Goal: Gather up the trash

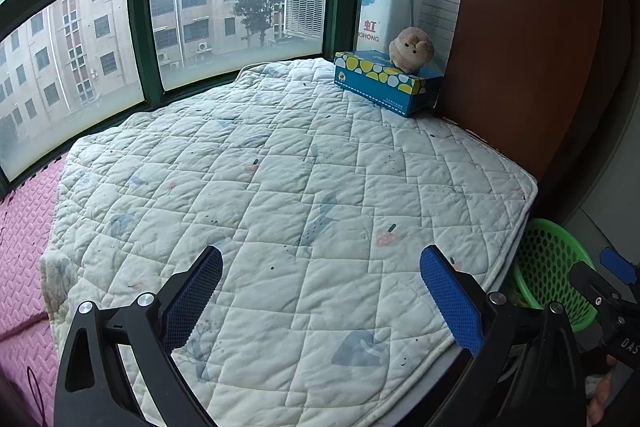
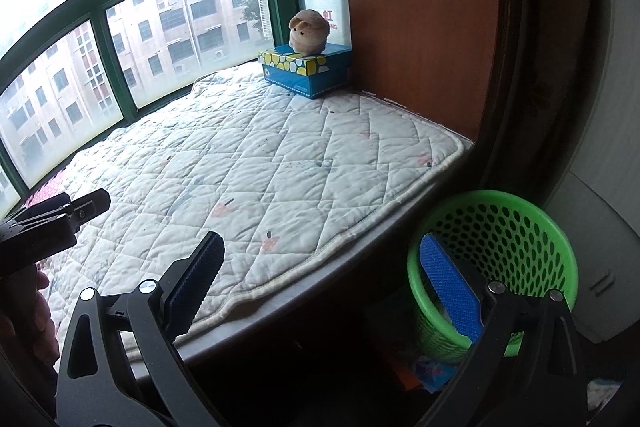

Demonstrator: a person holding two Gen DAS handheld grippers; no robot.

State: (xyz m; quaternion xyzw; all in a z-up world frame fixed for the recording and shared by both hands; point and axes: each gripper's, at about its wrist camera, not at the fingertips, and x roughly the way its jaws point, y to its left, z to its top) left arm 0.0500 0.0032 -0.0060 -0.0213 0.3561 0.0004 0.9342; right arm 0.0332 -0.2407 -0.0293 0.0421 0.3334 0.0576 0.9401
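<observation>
Left hand-held gripper gapes empty over the quilt; right hand-held gripper, likewise, beside the basket.

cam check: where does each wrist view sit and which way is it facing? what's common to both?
Left wrist: sits on the left gripper, over the white quilted mat, facing the green-framed window; own open fingers show, and the right gripper at right.
Right wrist: sits on the right gripper, at the mat's front edge above the green perforated plastic bin, facing the window corner; own open fingers, left gripper.
Shared: mat, bin, blue tissue box under a beige plush toy.
</observation>
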